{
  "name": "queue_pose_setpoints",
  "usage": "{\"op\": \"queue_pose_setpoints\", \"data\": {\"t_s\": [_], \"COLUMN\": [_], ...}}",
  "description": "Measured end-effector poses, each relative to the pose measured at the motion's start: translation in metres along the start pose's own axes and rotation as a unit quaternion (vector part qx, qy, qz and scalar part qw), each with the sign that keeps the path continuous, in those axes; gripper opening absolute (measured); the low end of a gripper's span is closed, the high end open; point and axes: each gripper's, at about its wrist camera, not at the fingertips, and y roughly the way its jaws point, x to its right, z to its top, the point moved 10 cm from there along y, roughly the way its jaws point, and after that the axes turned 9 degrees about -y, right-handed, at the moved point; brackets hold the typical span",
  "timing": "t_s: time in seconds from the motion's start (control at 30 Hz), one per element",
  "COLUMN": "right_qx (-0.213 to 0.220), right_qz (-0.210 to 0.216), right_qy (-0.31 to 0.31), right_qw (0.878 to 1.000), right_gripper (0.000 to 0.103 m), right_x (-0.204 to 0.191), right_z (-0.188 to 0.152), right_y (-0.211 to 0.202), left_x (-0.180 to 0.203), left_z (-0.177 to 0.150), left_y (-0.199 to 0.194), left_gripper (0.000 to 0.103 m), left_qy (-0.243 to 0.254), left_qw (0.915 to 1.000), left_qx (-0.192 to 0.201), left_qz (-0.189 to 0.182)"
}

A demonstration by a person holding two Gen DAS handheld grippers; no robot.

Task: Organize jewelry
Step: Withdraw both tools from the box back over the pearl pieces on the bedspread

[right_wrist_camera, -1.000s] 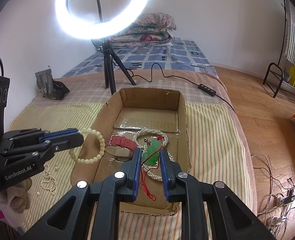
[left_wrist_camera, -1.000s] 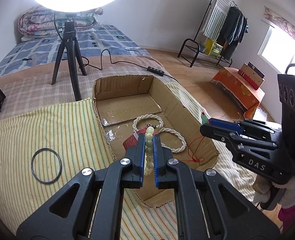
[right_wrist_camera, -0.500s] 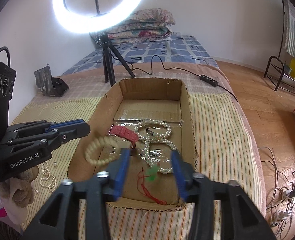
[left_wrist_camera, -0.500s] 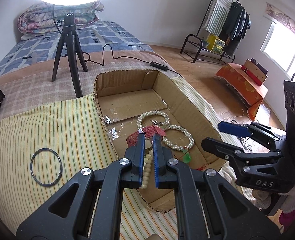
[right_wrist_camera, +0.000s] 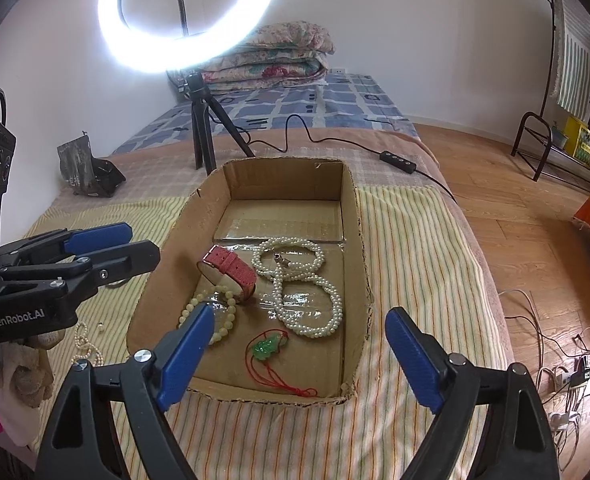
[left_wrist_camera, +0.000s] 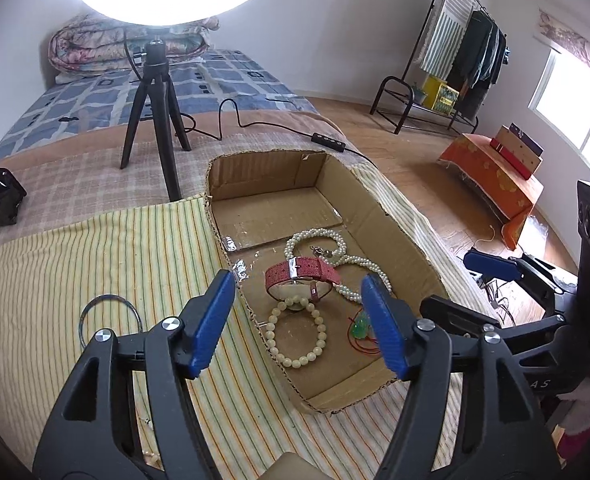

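A cardboard box (left_wrist_camera: 263, 172) (right_wrist_camera: 283, 180) lies on the striped cloth. On its floor are a cream bead bracelet (left_wrist_camera: 270, 334) (right_wrist_camera: 231, 312), a red watch (left_wrist_camera: 303, 270) (right_wrist_camera: 231, 266), a pearl necklace (left_wrist_camera: 313, 235) (right_wrist_camera: 287, 245) and a green pendant (left_wrist_camera: 359, 330) (right_wrist_camera: 269, 346) on a red cord. My left gripper (left_wrist_camera: 298, 278) (right_wrist_camera: 145, 242) hangs above the box's near left part. Its jaws are opening and nothing is between the pads. My right gripper (right_wrist_camera: 299, 314) (left_wrist_camera: 449, 282) hovers over the near end, jaws opening wide, also with nothing in them.
A dark bangle (left_wrist_camera: 109, 297) and a loose string of small pearls (right_wrist_camera: 87, 344) lie on the cloth left of the box. A ring light on a tripod (left_wrist_camera: 155, 92) (right_wrist_camera: 201, 120) stands behind the box, its cable and switch (left_wrist_camera: 327, 138) trailing right. The bed edge drops to wooden floor at right.
My left gripper opened and let go of the bead bracelet, which now lies in the box. My right gripper opened wide, and the green pendant dropped from it onto the box floor.
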Motion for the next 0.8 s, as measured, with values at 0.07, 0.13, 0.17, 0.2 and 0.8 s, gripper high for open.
{"op": "queue_pose_setpoints", "data": {"t_s": [0.07, 0.13, 0.17, 0.2, 0.8], "right_qx": [0.002, 0.008, 0.011, 0.013, 0.047], "right_qz": [-0.002, -0.002, -0.003, -0.003, 0.035], "right_qy": [0.001, 0.001, 0.000, -0.001, -0.023], "right_qw": [1.000, 1.000, 1.000, 1.000, 0.998], "right_gripper": [0.093, 0.097, 0.098, 0.099, 0.100], "right_x": [-0.002, -0.004, -0.006, -0.007, -0.062], "right_z": [0.000, 0.002, 0.003, 0.003, 0.016], "right_y": [-0.004, -0.010, -0.013, -0.016, -0.054], "left_x": [-0.003, -0.007, -0.010, -0.012, -0.118], "left_z": [0.001, 0.002, 0.003, 0.004, 0.002], "left_y": [-0.007, -0.015, -0.019, -0.022, -0.115], "left_gripper": [0.068, 0.068, 0.068, 0.068, 0.068], "left_qy": [-0.002, -0.002, -0.001, 0.000, -0.013], "left_qw": [1.0000, 0.9999, 0.9999, 0.9999, 0.9965], "left_qx": [0.004, 0.008, 0.011, 0.013, 0.055], "left_qz": [0.004, 0.005, 0.007, 0.009, 0.062]}}
